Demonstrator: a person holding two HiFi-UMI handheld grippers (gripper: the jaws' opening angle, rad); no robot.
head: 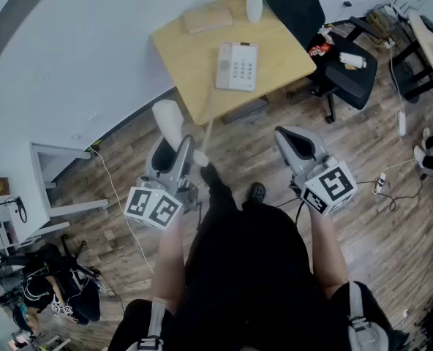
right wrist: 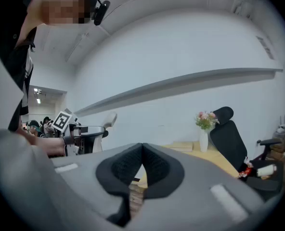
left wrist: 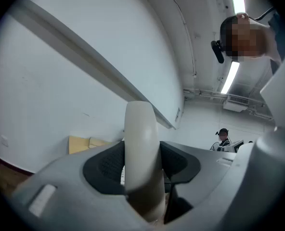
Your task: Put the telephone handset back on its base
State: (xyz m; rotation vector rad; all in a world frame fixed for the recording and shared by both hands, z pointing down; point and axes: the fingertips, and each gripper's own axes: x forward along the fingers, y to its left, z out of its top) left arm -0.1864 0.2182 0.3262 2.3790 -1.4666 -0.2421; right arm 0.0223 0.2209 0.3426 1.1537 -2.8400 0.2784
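Note:
The white telephone base [head: 237,66] with its keypad lies on the wooden table [head: 191,53] at the far side of the head view. My left gripper [head: 174,146] is shut on the white handset [head: 170,121], which stands upright between its pads well short of the table, above the floor. In the left gripper view the handset [left wrist: 141,153] fills the gap between the dark pads. A thin cord [head: 208,123] runs from the handset toward the base. My right gripper [head: 294,142] hovers to the right, its jaws shut with nothing in them [right wrist: 141,154].
A vase of flowers [head: 254,2] and a flat tan box [head: 207,19] share the table. A black office chair [head: 344,64] stands to the table's right. Cables and a power strip [head: 382,181] lie on the wood floor. A white stand [head: 52,189] is at left.

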